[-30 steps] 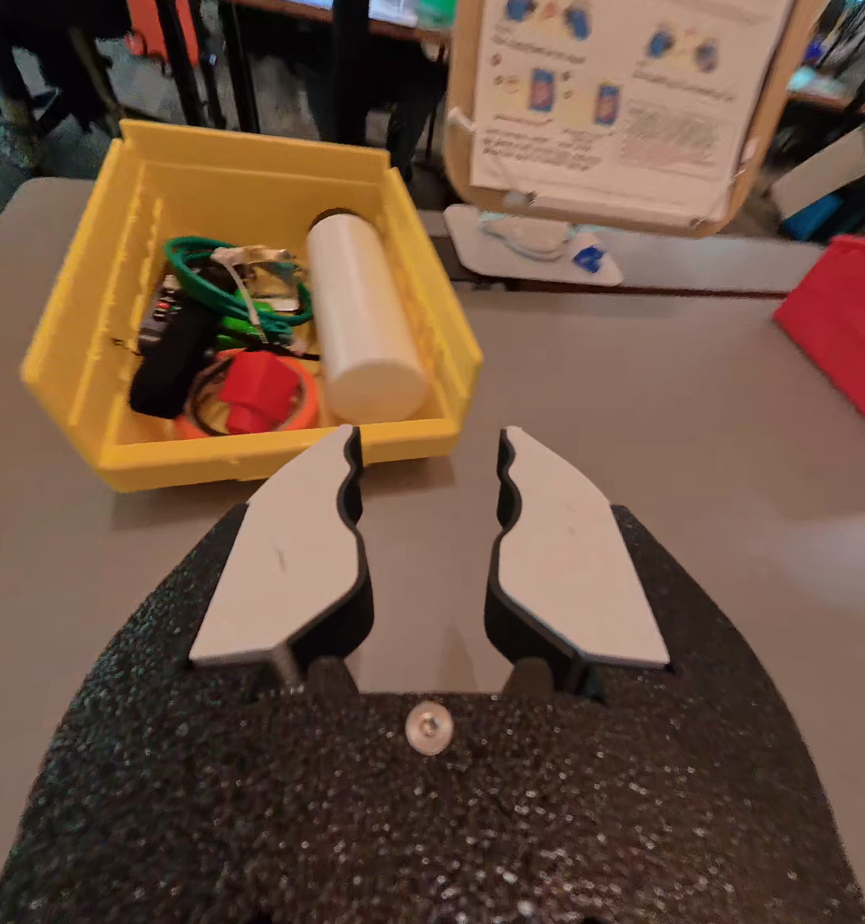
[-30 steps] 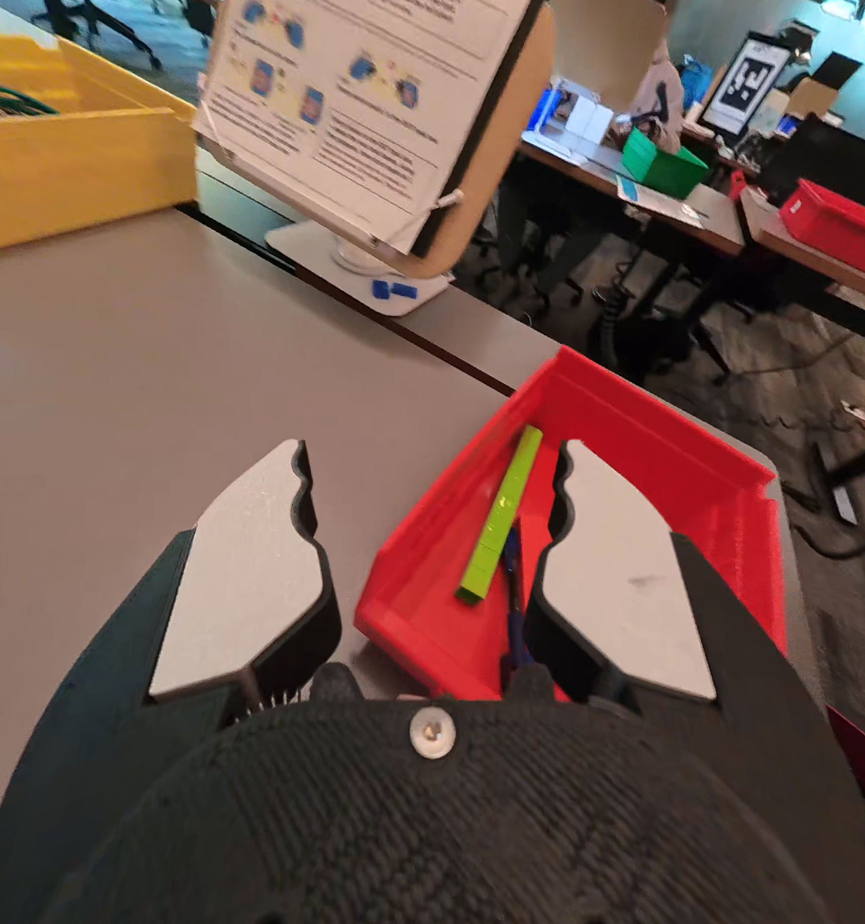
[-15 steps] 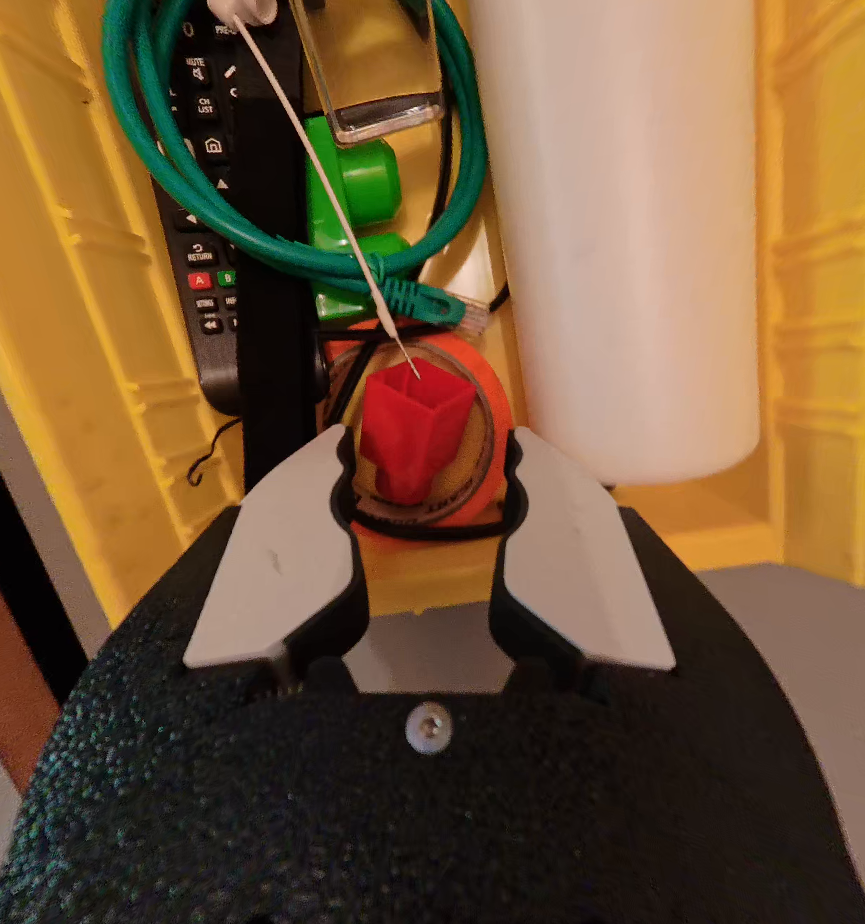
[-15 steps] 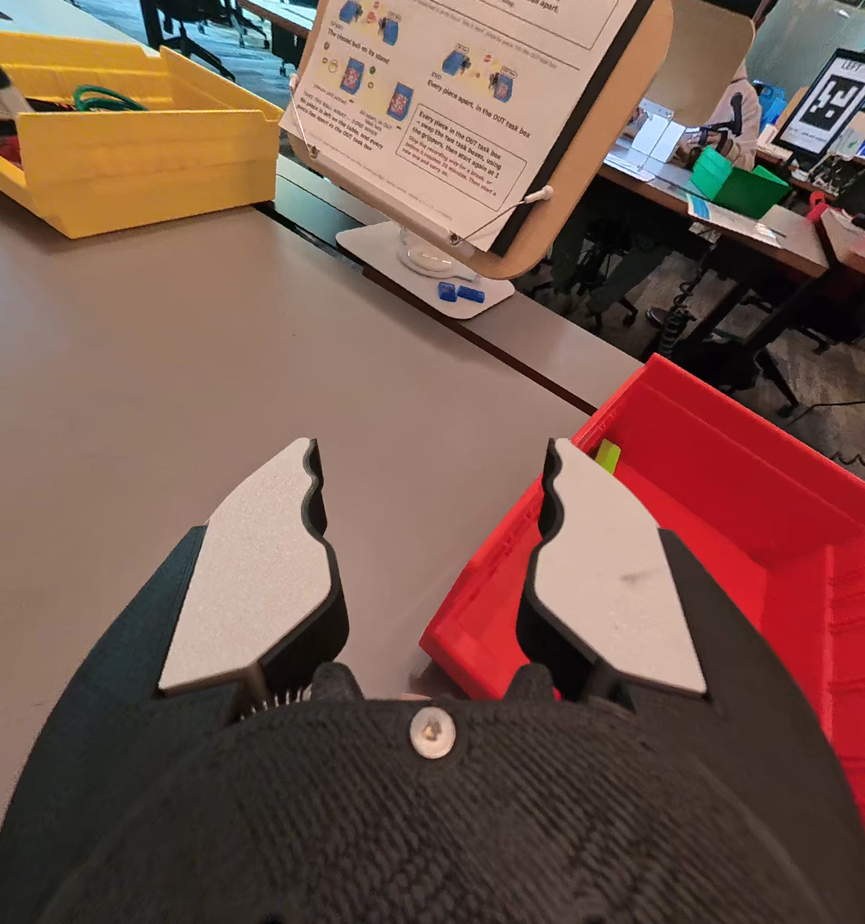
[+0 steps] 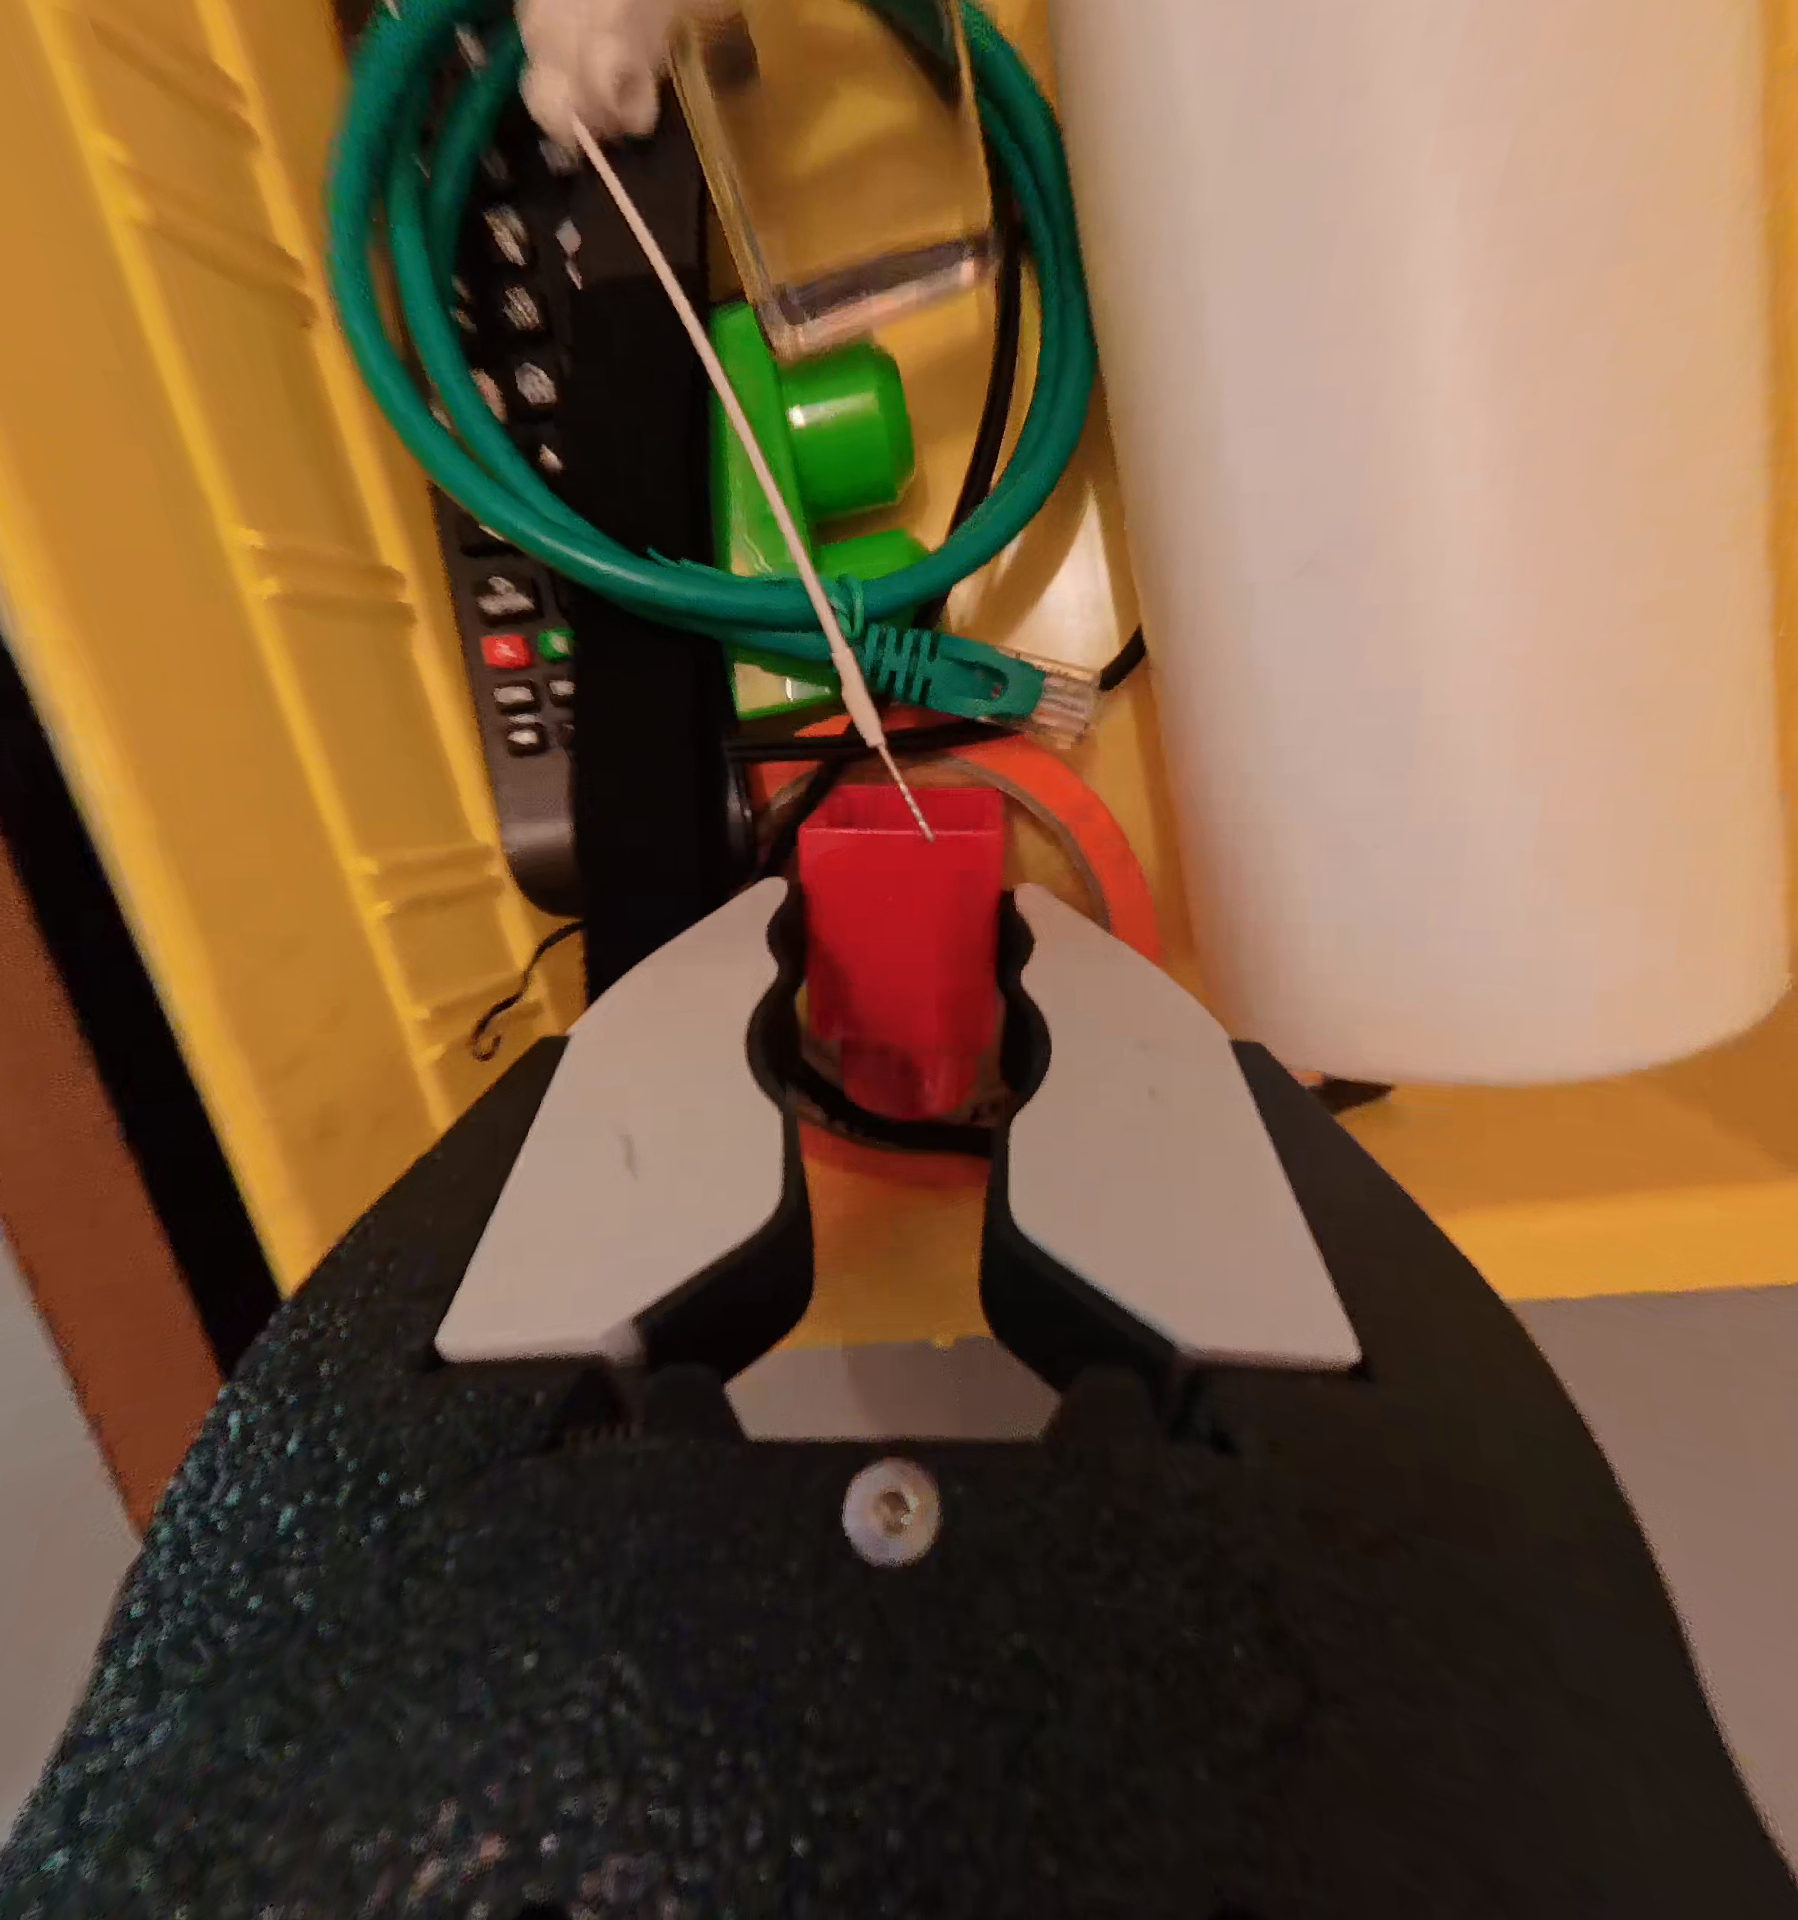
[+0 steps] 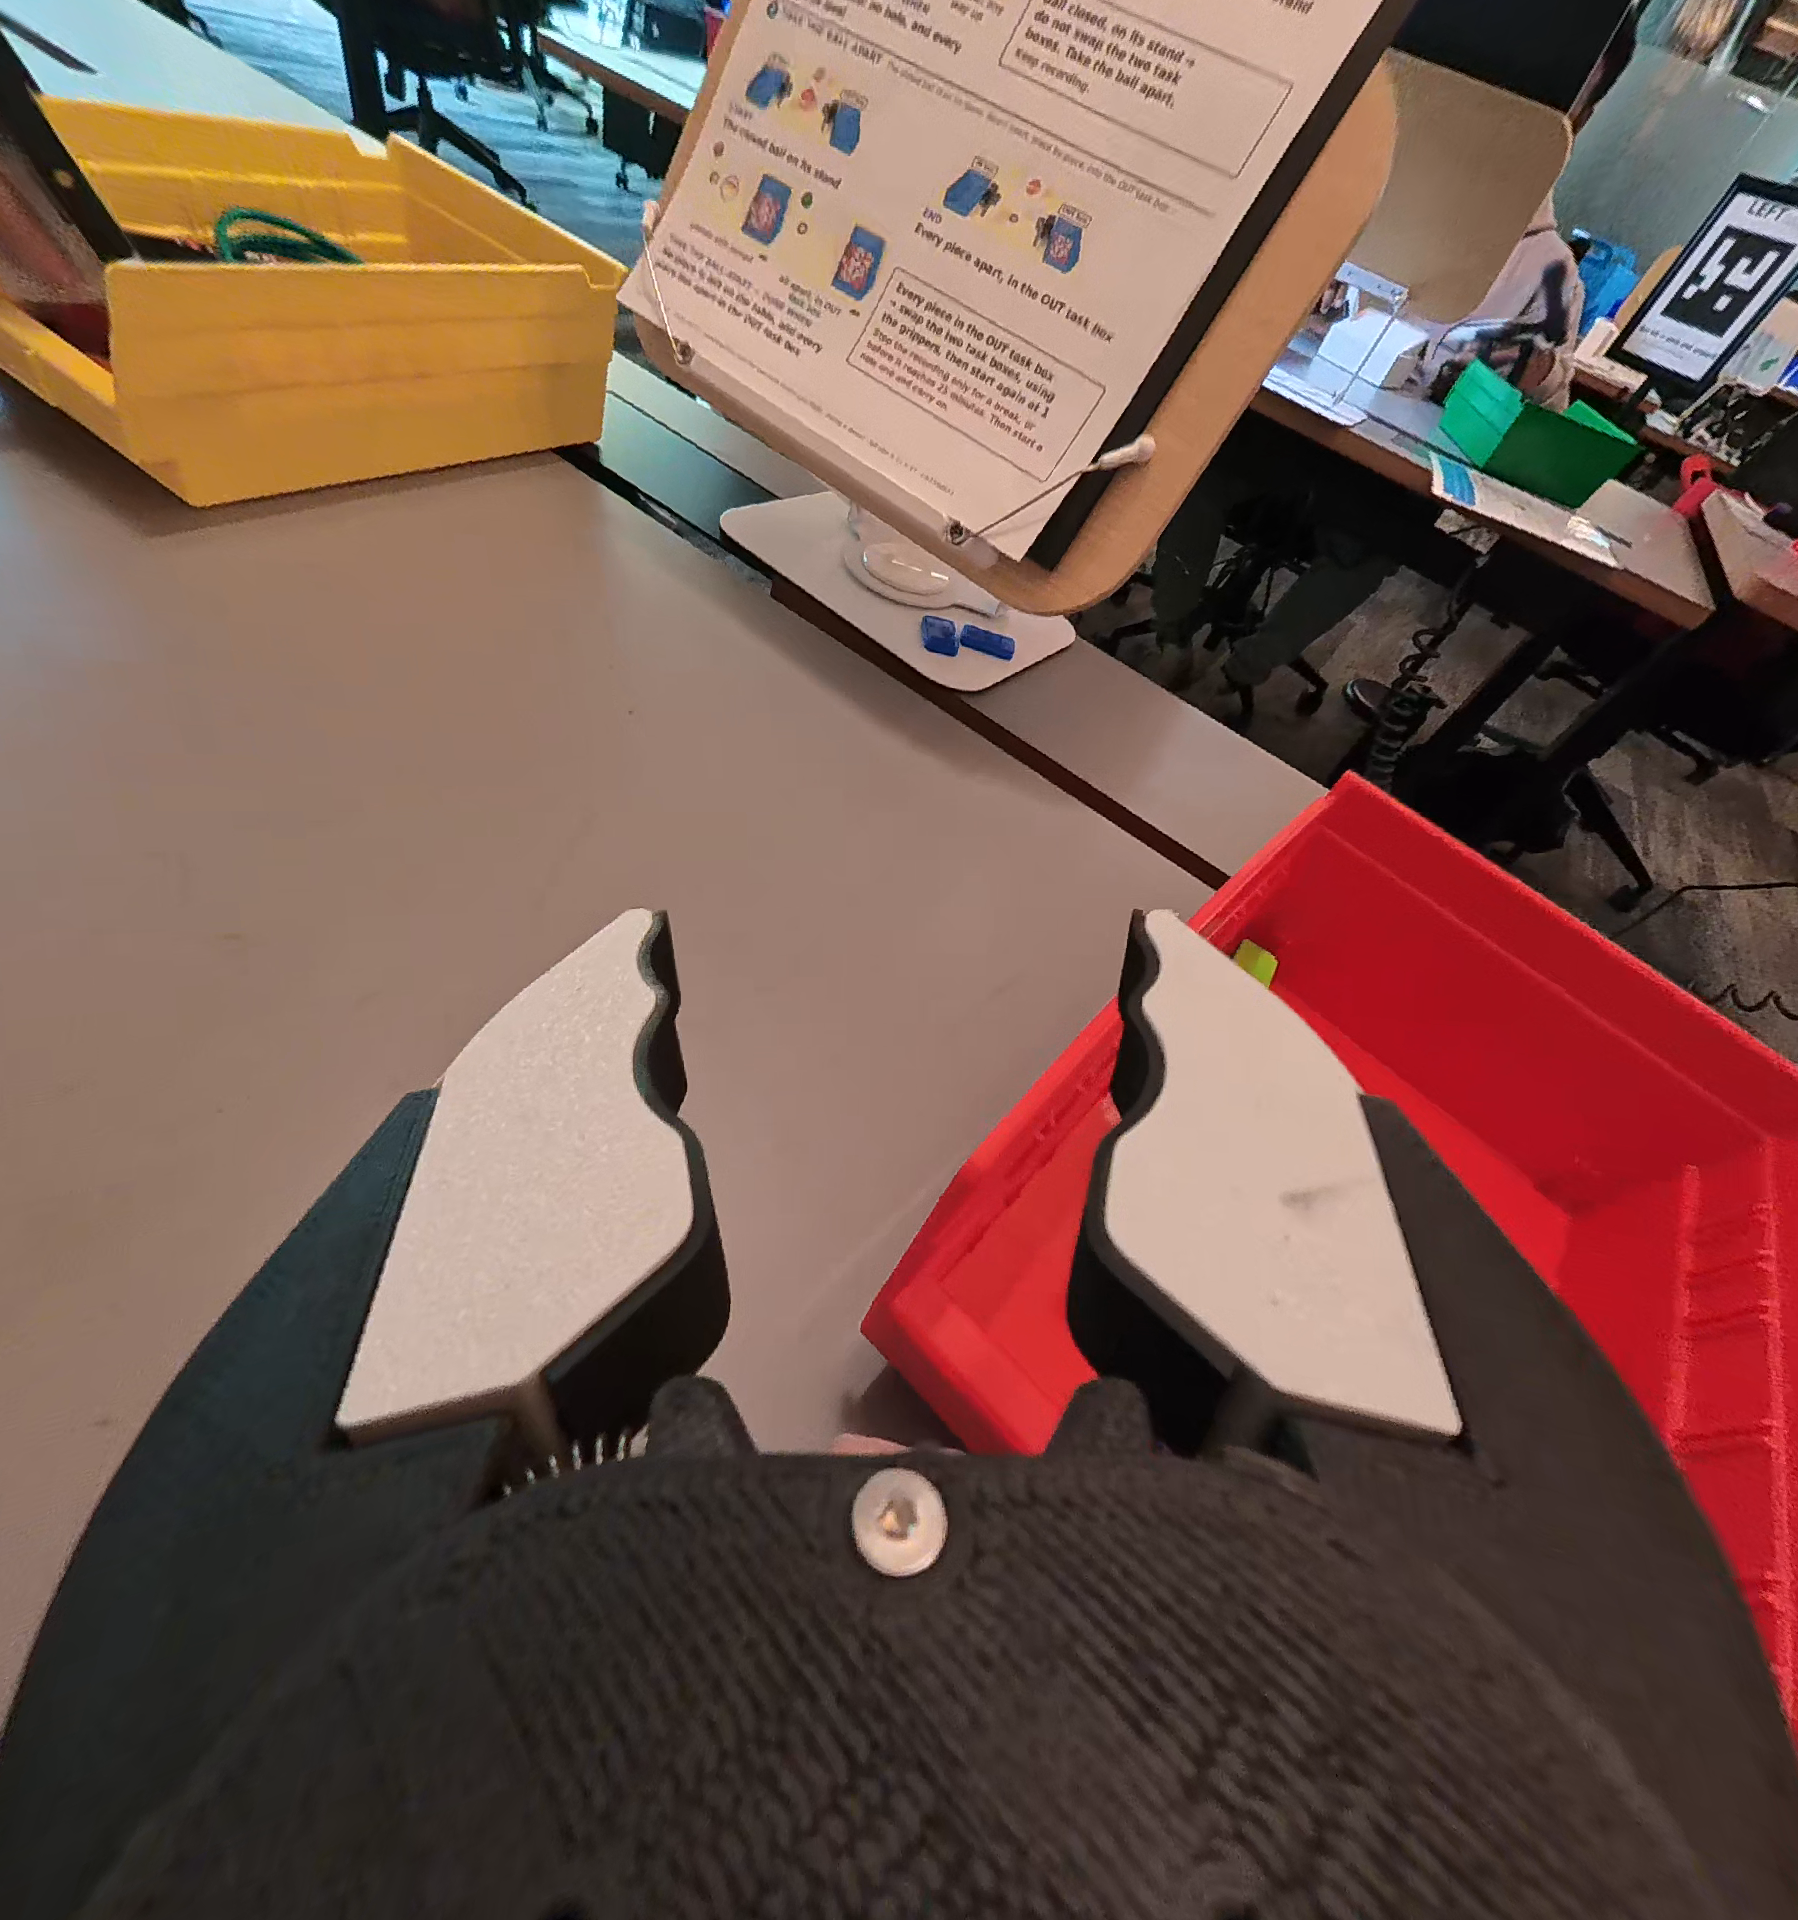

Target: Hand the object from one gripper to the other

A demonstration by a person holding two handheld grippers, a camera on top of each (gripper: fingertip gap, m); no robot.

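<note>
In the left wrist view, my left gripper (image 5: 900, 909) is down inside the yellow bin (image 5: 199, 623). Its fingers are closed on both sides of a small red hollow block (image 5: 900, 935). The block stands within an orange tape roll (image 5: 1118, 868). A thin white stick (image 5: 749, 447) points into the block's open top. My right gripper (image 6: 900, 945) is open and empty. It hovers over the grey table (image 6: 459, 779), at the left wall of a red bin (image 6: 1497, 997).
The yellow bin also holds a white cylinder (image 5: 1446, 520), a coiled green cable (image 5: 666, 582), a black remote (image 5: 521, 644) and a green plastic part (image 5: 843, 436). The red bin holds a lime bar (image 6: 1256, 961). A document stand (image 6: 978, 260) stands behind the table. About 60 cm separates my left fingertips from my right.
My left gripper went from above the table down into the yellow bin, and its fingers closed on the red block. My right gripper rose and drew back a little from the red bin, still open.
</note>
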